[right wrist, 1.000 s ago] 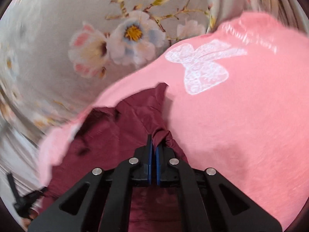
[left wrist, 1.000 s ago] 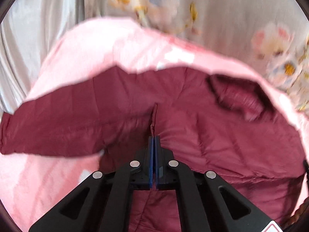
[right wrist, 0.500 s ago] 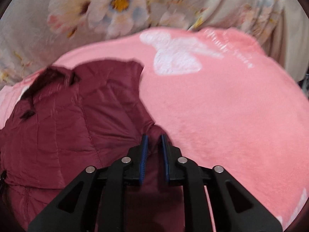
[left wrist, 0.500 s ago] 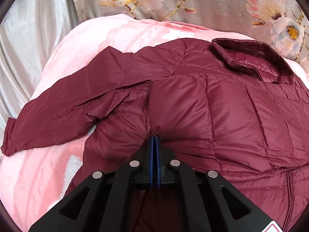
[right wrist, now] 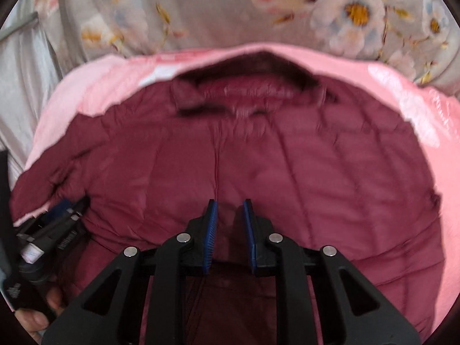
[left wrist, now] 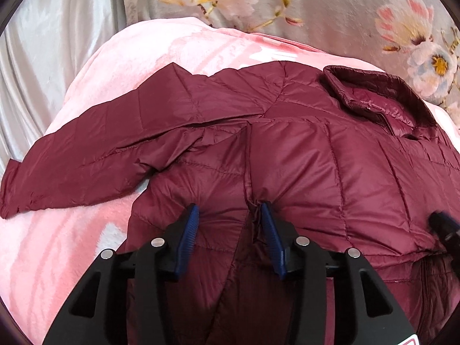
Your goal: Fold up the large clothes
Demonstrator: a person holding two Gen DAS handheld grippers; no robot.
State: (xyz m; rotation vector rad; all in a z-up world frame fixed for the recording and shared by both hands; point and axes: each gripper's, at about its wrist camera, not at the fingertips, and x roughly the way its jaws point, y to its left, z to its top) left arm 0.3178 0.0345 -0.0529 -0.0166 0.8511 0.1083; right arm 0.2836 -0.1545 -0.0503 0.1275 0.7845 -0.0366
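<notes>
The pink blanket (left wrist: 72,244) covers the bed, and the maroon puffer jacket (left wrist: 330,172) lies spread on it, front up, collar (left wrist: 382,97) toward the blanket's far edge by the floral sheet (left wrist: 330,8). One sleeve (left wrist: 86,158) stretches out toward the blanket's left edge beside the grey satin cloth (left wrist: 43,43).

The main risk, as I judge it, is the slippery, puffy shell: any fold may spring open or slide on the plush blanket if it is let go too soon. The outstretched sleeve has a crease near the armpit, and folding over it could trap a bulge. A pinch that catches only the top layer would lift the front panel and leave the back behind.

The jacket is quilted, shiny and looks zipped part-way up.

The left gripper (left wrist: 227,215) is low over the jacket's side seam and its jaws are opening; a ridge of fabric stands between them, brushing the right pad, but it is not clamped. The right gripper (right wrist: 230,210) hovers over the chest, jaws slightly parted with nothing held. That view is blurred.
</notes>
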